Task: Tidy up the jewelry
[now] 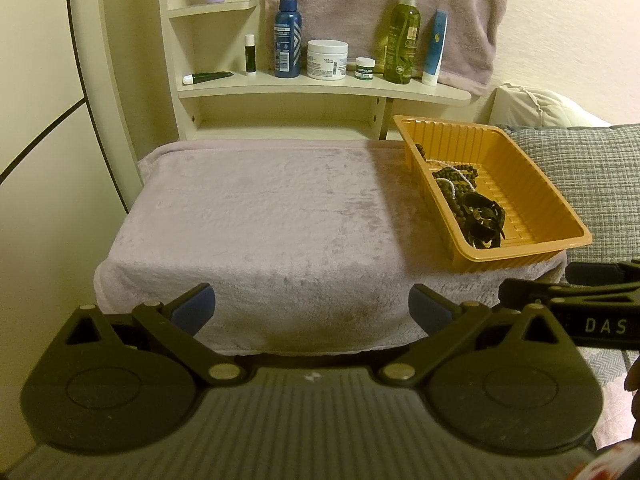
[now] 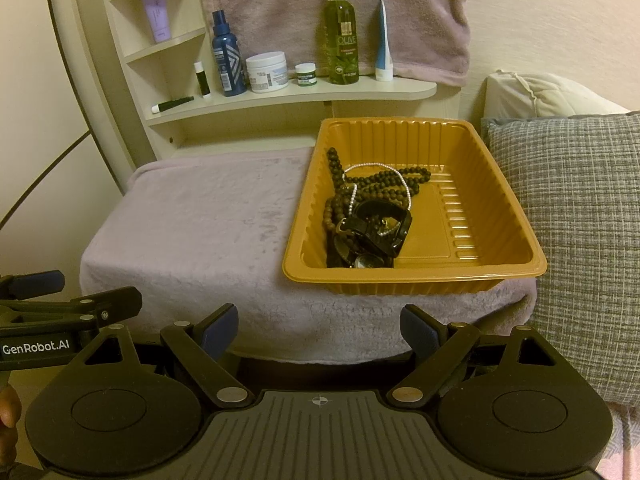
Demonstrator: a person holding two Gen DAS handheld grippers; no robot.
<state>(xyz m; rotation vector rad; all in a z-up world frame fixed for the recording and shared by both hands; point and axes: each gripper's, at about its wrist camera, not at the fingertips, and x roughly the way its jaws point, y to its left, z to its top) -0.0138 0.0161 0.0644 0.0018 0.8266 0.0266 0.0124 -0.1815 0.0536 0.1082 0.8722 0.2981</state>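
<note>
A cream wall backs a pale shelf unit beside a grey checked cushion.

Left wrist view: angled down over towel-covered stand from its near edge. Right wrist view: same slant, nearer orange tray. Shared: stand, tray, shelf behind.

Each handheld gripper, the left gripper and the right gripper, had a dark grey ribbed body, two round black discs, black linkage arms with silver rivets, and blue pads on its fingers. White lettering on their sides read "GenRobot.AI" and "DAS".
</note>
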